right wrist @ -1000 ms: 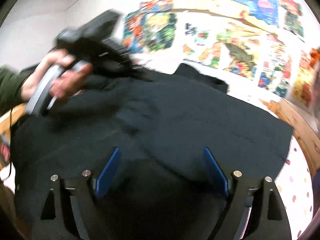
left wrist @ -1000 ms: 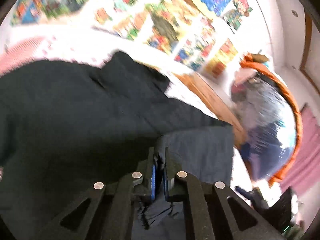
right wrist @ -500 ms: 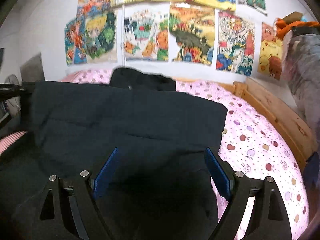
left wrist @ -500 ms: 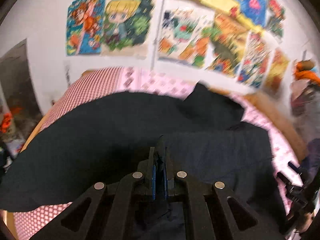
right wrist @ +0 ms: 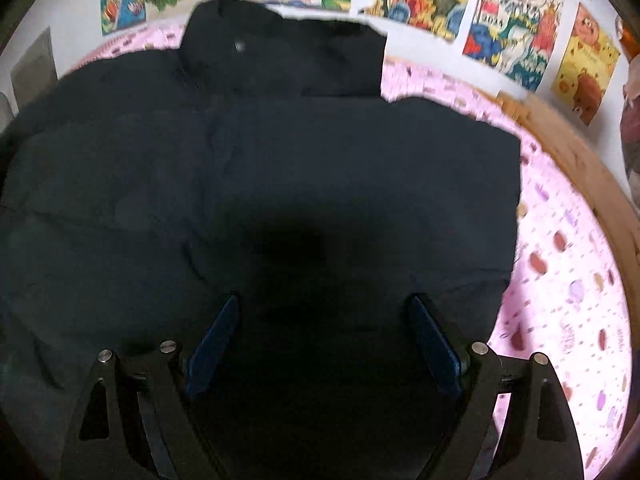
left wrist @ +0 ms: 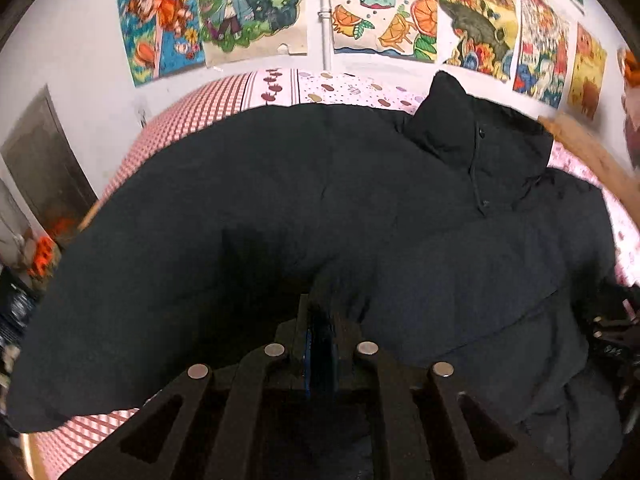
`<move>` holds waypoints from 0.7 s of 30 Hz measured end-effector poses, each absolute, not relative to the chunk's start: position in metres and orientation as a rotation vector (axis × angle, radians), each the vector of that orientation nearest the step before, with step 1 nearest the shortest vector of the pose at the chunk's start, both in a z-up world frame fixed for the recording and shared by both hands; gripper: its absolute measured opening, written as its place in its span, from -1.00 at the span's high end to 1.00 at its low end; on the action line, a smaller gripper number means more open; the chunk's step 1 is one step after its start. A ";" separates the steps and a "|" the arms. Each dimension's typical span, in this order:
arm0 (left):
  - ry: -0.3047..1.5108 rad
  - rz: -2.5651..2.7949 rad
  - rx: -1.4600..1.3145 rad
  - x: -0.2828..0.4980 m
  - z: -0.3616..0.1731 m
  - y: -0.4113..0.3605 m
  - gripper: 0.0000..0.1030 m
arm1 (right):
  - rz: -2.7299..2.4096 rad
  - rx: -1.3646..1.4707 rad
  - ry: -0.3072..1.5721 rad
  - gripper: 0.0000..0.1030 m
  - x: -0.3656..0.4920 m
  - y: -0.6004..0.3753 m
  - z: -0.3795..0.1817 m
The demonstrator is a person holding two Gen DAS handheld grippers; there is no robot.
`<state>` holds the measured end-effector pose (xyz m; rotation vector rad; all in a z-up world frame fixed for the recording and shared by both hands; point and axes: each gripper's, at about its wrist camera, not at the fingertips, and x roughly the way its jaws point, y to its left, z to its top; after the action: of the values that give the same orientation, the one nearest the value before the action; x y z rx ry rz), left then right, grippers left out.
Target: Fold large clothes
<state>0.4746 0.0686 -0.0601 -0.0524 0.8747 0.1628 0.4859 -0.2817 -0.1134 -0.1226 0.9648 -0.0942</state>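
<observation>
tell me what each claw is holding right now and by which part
The left claw is shut on a pinched fold of the black jacket near its lower edge. The right claw is open above it, holding nothing.

A white wall (left wrist: 80, 40) fills the top of the left wrist view, hung with a row of bright cartoon posters (left wrist: 248, 4). Below it lies a bed (left wrist: 340, 86) in pink spotted and red checked sheets. A grey door (left wrist: 44, 168) stands at the left edge. In the right wrist view, a wooden bed frame (right wrist: 576, 152) curves down the right side.
</observation>
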 end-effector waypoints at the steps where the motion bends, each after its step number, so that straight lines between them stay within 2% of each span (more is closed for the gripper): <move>1: 0.863 0.147 -0.079 0.473 -0.060 0.072 0.82 | -0.093 -0.118 0.960 -0.65 0.485 -0.281 -0.114; 2: 0.846 0.120 -0.115 0.469 -0.058 0.077 0.80 | -0.093 -0.114 0.955 -0.65 0.483 -0.281 -0.113; 4: 0.816 0.106 -0.169 0.458 -0.053 0.084 0.61 | -0.097 -0.100 0.909 -0.65 0.476 -0.279 -0.107; 5: 0.807 0.096 -0.190 0.454 -0.052 0.087 0.28 | -0.094 -0.086 0.882 -0.65 0.470 -0.277 -0.101; 6: 0.795 0.080 -0.217 0.448 -0.051 0.091 -0.27 | -0.090 -0.072 0.863 -0.65 0.465 -0.277 -0.097; 8: 0.728 0.065 -0.299 0.427 -0.046 0.103 -0.76 | -0.067 -0.047 0.797 -0.65 0.451 -0.271 -0.083; 14: 0.651 0.090 -0.493 0.384 -0.037 0.142 -0.77 | 0.029 -0.097 0.728 -0.65 0.439 -0.238 -0.060; 21: 0.581 0.329 -0.692 0.320 -0.039 0.203 -0.93 | 0.166 -0.228 0.747 -0.65 0.439 -0.175 -0.051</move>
<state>0.3200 0.2029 -0.0395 -0.6924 0.5807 0.3289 0.4389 -0.1745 -0.0513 -0.2279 0.7466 0.1658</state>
